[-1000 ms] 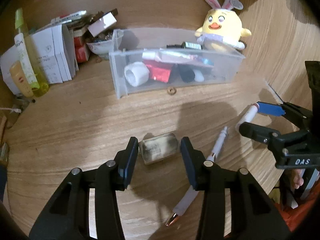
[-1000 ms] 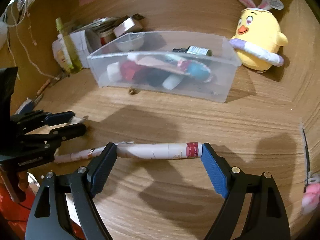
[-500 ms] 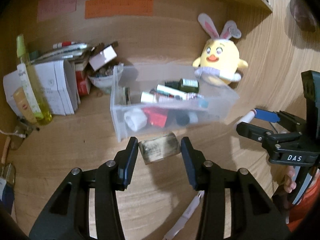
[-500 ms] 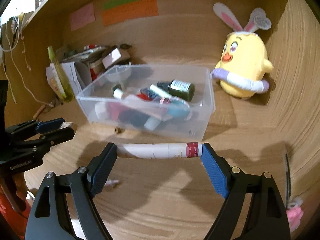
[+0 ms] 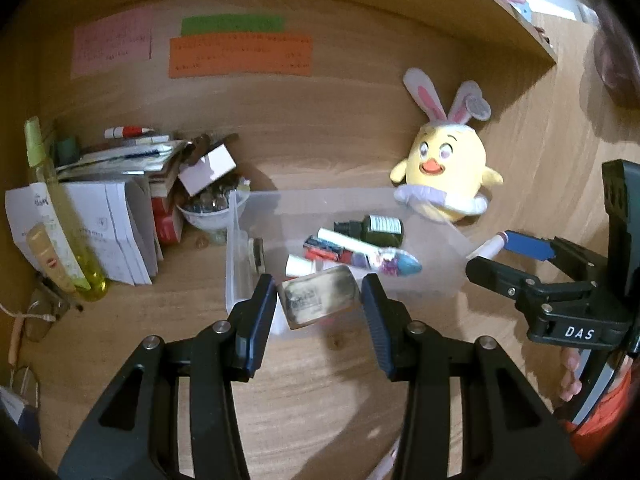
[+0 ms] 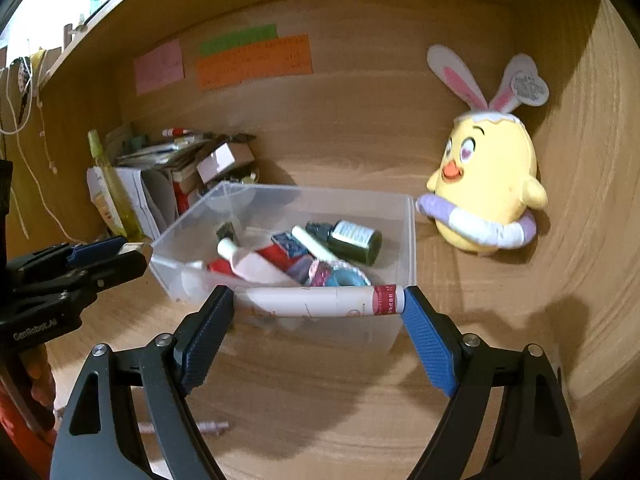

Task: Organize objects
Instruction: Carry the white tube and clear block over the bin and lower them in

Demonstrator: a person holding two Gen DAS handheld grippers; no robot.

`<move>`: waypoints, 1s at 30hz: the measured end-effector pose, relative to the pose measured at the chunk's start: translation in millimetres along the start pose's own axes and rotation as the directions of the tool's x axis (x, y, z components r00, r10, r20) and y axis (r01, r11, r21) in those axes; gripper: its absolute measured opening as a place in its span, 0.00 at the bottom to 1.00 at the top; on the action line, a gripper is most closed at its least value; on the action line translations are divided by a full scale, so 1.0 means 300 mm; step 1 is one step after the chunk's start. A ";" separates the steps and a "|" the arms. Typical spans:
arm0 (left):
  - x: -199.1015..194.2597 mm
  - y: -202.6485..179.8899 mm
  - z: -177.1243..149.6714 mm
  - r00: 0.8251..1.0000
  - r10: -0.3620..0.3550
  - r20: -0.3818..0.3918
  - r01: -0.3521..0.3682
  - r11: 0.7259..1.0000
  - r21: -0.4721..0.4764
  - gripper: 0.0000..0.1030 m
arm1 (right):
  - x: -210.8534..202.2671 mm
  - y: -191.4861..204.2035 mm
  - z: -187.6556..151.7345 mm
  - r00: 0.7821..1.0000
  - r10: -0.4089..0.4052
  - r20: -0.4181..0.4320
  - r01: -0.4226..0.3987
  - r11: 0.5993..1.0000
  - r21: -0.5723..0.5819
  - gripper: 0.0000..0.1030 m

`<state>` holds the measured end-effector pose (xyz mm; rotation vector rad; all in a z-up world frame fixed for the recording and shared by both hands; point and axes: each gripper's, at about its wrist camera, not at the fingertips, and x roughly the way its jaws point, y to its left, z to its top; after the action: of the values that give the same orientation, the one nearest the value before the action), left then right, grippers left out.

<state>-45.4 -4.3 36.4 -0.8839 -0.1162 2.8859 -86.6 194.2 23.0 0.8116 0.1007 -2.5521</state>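
Left gripper (image 5: 318, 300) clamped on a worn small box (image 5: 318, 295), right gripper (image 6: 318, 308) clamped endwise on a white tube (image 6: 320, 300), both just short of the clear bin (image 6: 408, 236) ahead; clear its near wall before releasing.

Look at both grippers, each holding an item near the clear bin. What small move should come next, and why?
Probably carry both forward over the clear bin, then release. The left gripper clamps a small worn block and the right gripper a white tube end to end, both at the bin's near wall, not yet above its opening.
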 end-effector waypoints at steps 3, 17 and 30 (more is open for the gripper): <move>0.012 0.012 0.033 1.000 0.005 0.013 -0.004 1.000 -0.017 0.43 | 0.010 -0.007 0.027 1.000 0.007 0.012 -0.007 1.000 0.004 0.80; 0.187 0.068 0.072 0.997 0.037 -0.071 -0.041 0.998 -0.049 0.43 | 0.154 -0.038 0.094 1.000 0.014 -0.027 -0.013 0.999 0.033 0.80; 0.277 0.089 0.046 0.991 0.006 -0.133 -0.013 0.999 -0.053 0.43 | 0.285 -0.034 0.073 0.994 0.016 -0.111 -0.013 1.000 0.026 0.80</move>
<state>-124.0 -19.7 -1.0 -1.0858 -0.1783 2.8340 -164.4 164.5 -7.9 0.9606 0.0970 -2.4992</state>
